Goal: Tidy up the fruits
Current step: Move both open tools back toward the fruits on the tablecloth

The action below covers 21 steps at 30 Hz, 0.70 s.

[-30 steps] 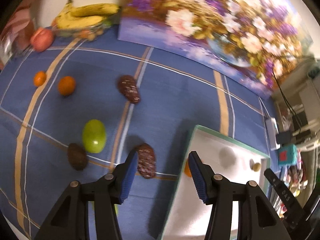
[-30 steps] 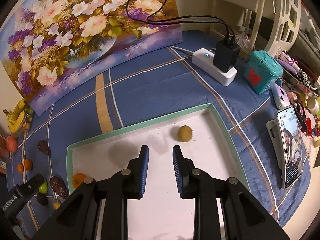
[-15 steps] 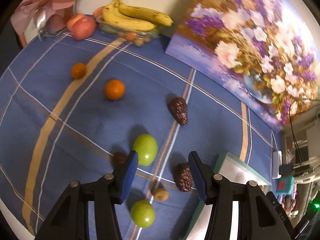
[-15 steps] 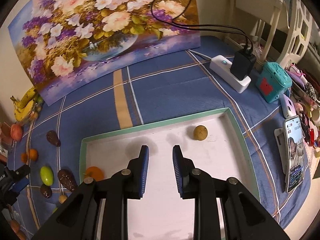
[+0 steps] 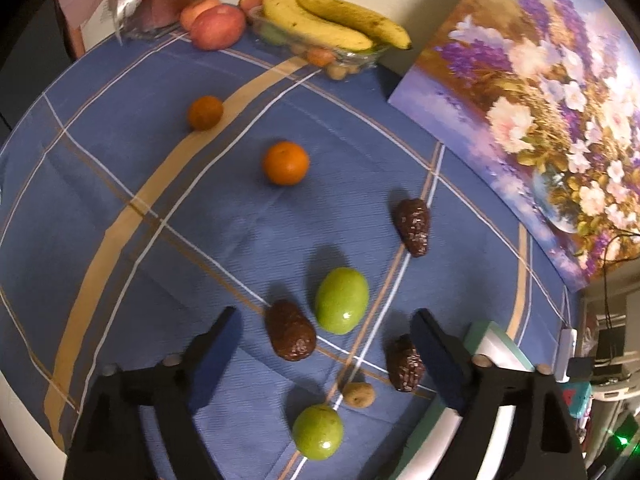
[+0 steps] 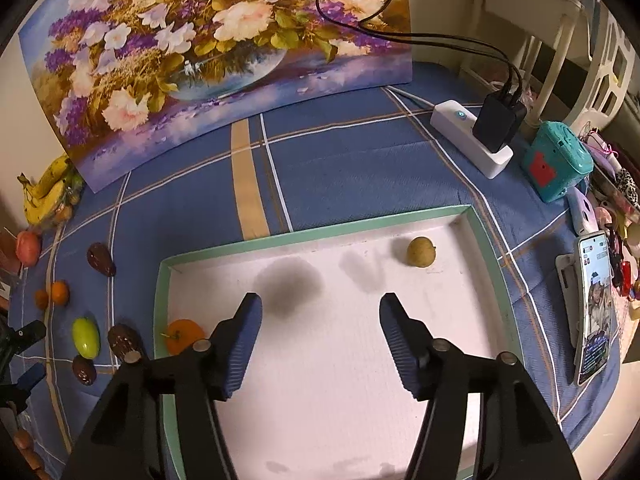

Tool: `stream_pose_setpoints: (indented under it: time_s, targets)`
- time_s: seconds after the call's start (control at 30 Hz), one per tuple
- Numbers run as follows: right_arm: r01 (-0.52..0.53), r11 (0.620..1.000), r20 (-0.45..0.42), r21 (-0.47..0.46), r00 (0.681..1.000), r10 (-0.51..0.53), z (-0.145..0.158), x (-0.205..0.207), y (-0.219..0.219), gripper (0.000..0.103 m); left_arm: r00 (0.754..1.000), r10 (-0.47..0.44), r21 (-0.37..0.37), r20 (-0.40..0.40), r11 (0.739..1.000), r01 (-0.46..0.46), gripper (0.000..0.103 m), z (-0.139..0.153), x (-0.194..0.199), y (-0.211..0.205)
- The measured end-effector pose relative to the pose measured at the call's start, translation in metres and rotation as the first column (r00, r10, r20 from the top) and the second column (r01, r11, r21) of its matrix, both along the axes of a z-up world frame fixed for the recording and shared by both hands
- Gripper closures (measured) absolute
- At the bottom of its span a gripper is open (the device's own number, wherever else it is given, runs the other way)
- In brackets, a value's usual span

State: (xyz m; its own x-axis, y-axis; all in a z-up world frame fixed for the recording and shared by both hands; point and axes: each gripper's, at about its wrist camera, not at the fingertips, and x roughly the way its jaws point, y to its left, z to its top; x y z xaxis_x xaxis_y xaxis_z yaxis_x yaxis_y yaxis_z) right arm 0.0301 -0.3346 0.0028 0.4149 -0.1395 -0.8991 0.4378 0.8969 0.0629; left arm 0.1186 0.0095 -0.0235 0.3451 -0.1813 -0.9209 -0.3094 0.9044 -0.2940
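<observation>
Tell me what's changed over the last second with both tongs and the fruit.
The left tongs swung away from the green-rimmed white tray out over the loose fruit on the blue checked tablecloth, and opened wider. The right tongs went from nearly shut to wide open above the tray. Neither grips anything. The small orange tangerine and round tan fruit stayed in the tray.

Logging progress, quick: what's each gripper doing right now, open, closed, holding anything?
Left gripper: open, empty, above the loose fruit on the cloth.
Right gripper: open, empty, over the tray.

Both grippers' jaws wide apart.
</observation>
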Motion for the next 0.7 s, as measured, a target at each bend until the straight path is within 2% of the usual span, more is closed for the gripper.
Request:
stream_pose_setpoints:
  time_s: [0.07, 0.17, 0.27, 0.53, 0.6, 0.7]
  targets:
    - [-0.002, 1.000, -0.004, -0.002, 1.000, 0.002, -0.001, 0.001, 0.001, 0.024, 1.000, 0.023, 0.009, -0.004, 1.000, -0.023, 0.000, -0.003, -0.001, 0.004]
    - [-0.009, 1.000, 0.008, 0.010, 1.000, 0.009, -0.002, 0.002, 0.003, 0.023, 0.999, 0.053, 0.020, -0.012, 0.998, -0.053, 0.000, -0.006, -0.002, 0.011]
    - [-0.019, 1.000, 0.022, 0.009, 1.000, 0.019, -0.001, 0.003, 0.006, 0.014, 0.997, 0.077, 0.016, 0.002, 0.997, -0.077, 0.000, -0.008, -0.003, 0.019]
    - [-0.019, 1.000, 0.125, -0.020, 0.992, 0.022, 0.010, 0.002, 0.016, 0.013, 0.988, 0.071, 0.054, 0.136, 0.995, -0.079, 0.000, 0.007, 0.000, 0.028]
    - [-0.023, 0.999, 0.140, -0.025, 0.990, 0.026, 0.013, 0.004, 0.019, 0.013, 0.985, 0.074, 0.013, 0.153, 0.997, -0.077, 0.000, 0.008, 0.001, 0.032]
    - [-0.032, 0.999, 0.136, -0.034, 0.990, 0.036, 0.012, 0.006, 0.024, 0.013, 0.983, 0.075, -0.090, 0.170, 0.994, -0.060, 0.000, 0.007, 0.003, 0.038]
